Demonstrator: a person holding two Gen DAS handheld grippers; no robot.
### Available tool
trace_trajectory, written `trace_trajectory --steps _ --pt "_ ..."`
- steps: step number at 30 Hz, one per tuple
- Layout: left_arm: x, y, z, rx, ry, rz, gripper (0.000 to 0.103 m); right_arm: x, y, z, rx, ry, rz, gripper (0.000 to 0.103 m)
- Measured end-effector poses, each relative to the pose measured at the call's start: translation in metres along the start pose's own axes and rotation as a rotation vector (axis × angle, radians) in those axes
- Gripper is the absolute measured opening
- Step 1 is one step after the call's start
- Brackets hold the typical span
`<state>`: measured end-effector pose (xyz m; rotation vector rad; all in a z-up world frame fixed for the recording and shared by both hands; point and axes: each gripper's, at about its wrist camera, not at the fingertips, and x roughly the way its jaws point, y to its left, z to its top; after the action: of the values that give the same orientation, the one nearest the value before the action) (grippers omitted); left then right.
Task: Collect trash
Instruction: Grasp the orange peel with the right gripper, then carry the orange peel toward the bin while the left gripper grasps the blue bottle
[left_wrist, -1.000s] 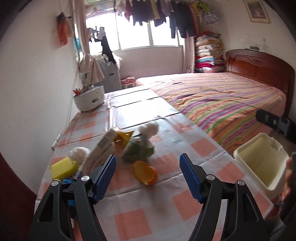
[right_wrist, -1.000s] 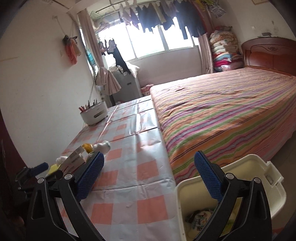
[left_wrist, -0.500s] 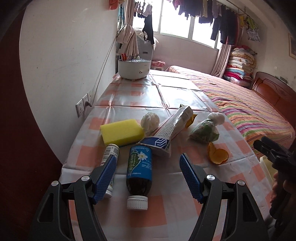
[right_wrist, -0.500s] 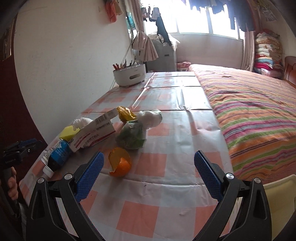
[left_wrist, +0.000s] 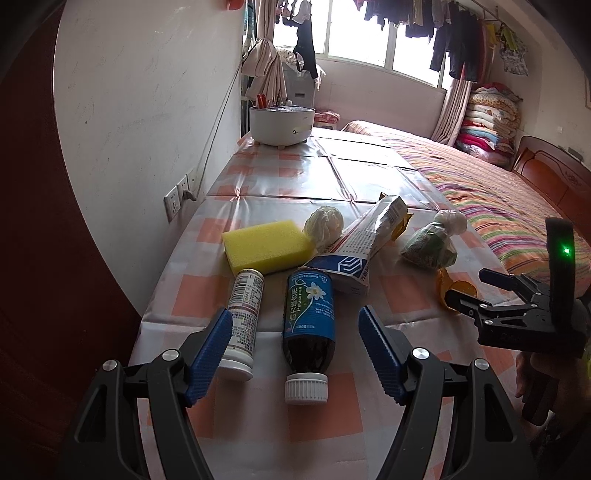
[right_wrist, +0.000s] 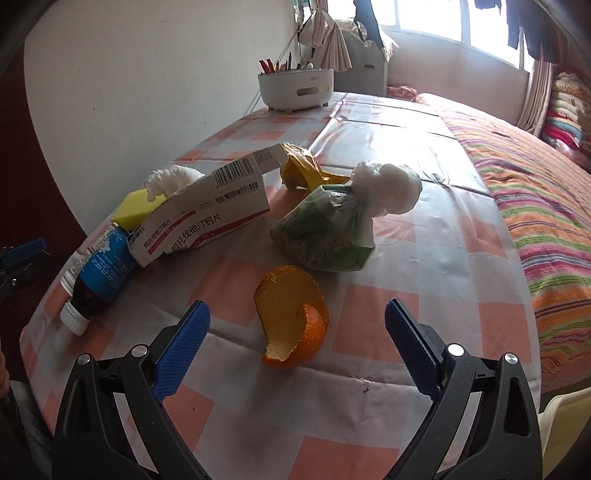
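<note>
Tablecloth (right_wrist: 424, 236); greens in knotted bag (right_wrist: 325, 229)

Both wrist views look steeply down over the near table edge (left_wrist: 258, 332) toward the window at twelve o'clock. The left sits close over the dark bottle (left_wrist: 309, 325); the right over the orange peel (right_wrist: 293, 325). Both show the medicine box (right_wrist: 207, 218).
</note>
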<state>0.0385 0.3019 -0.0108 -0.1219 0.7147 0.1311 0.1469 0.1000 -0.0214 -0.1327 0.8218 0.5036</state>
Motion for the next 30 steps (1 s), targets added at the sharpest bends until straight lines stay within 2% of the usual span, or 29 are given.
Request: trace_trajectory --steps 5,7,8,11,15,21,30 --pt "0.002 -0.004 -0.001 0.021 0.012 0.0 0.069 0.013 -0.003 0.002 0.031 0.052 0.016 0.073" --pt "0.004 -0.007 -0.001 0.029 0.017 0.007 0.069 0.019 -0.006 0.001 0.051 0.087 0.027 0.059" --pt "0.006 -0.009 0.0 0.035 0.023 0.008 0.069 0.022 -0.007 0.0 0.054 0.103 0.032 0.058" --pt "0.01 -0.011 -0.001 0.044 0.033 0.012 0.069 0.02 -0.001 -0.001 0.007 0.108 0.007 0.042" --pt "0.016 -0.013 -0.001 0.053 0.052 0.018 0.069 0.014 0.005 -0.001 -0.029 0.095 -0.005 0.032" --pt "0.028 -0.01 0.004 0.038 0.099 -0.019 0.069 0.001 0.001 -0.004 0.022 0.073 0.051 0.031" --pt "0.062 -0.019 0.017 0.061 0.224 0.004 0.069 -0.029 -0.001 -0.004 0.063 -0.009 0.102 0.031"
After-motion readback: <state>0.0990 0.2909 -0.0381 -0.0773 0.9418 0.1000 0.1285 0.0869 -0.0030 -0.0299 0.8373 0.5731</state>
